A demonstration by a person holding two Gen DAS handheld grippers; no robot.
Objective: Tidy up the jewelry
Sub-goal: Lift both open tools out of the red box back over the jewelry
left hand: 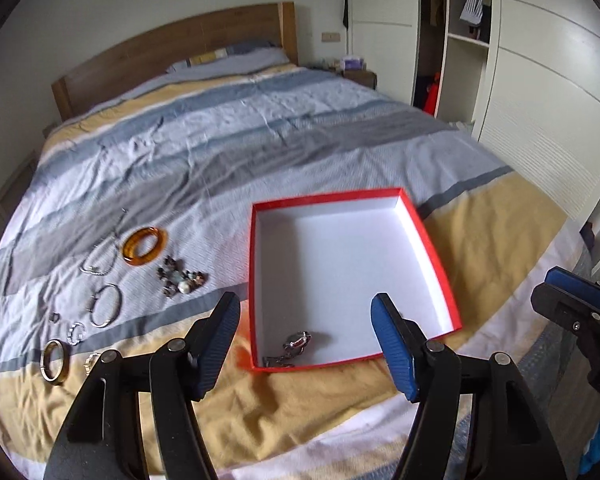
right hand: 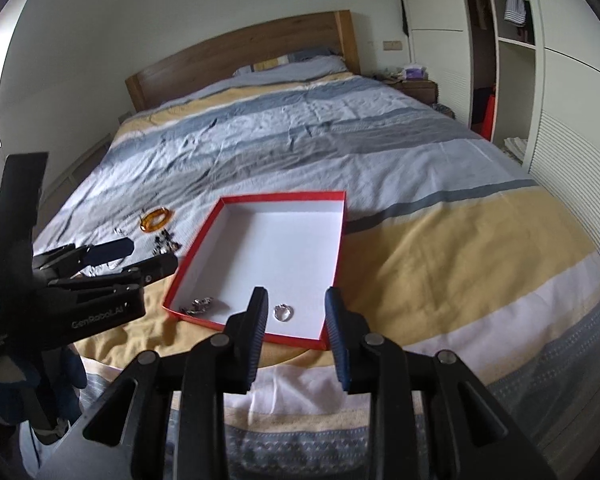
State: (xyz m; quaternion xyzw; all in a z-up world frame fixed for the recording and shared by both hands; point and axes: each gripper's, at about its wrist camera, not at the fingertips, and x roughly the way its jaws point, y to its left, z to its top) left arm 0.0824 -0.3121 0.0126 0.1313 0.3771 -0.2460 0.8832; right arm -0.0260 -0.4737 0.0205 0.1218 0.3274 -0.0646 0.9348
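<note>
A red box with a white inside (left hand: pixel 432 248) (right hand: pixel 336 236) lies on the striped bedspread. In it lie a silver watch (left hand: pixel 296 342) (right hand: pixel 200 304) at the near left corner and a small silver ring (right hand: pixel 283 312). My left gripper (left hand: pixel 306 320) is open and empty, above the box's near edge. My right gripper (right hand: pixel 296 304) is open and empty, above the near right part of the box. Left of the box lie an amber bangle (left hand: pixel 145 246) (right hand: pixel 156 218), a bead cluster (left hand: pixel 182 278), a chain (left hand: pixel 100 260), a silver bangle (left hand: pixel 106 305), a gold bangle (left hand: pixel 54 360) and small rings (left hand: pixel 76 332).
The bed (left hand: pixel 260 140) has a wooden headboard (left hand: pixel 172 44) at the far end. White wardrobes (left hand: pixel 540 100) stand on the right. A nightstand (right hand: pixel 416 88) with clutter stands beside the headboard. The right gripper's body (left hand: pixel 576 312) shows at the left wrist view's right edge.
</note>
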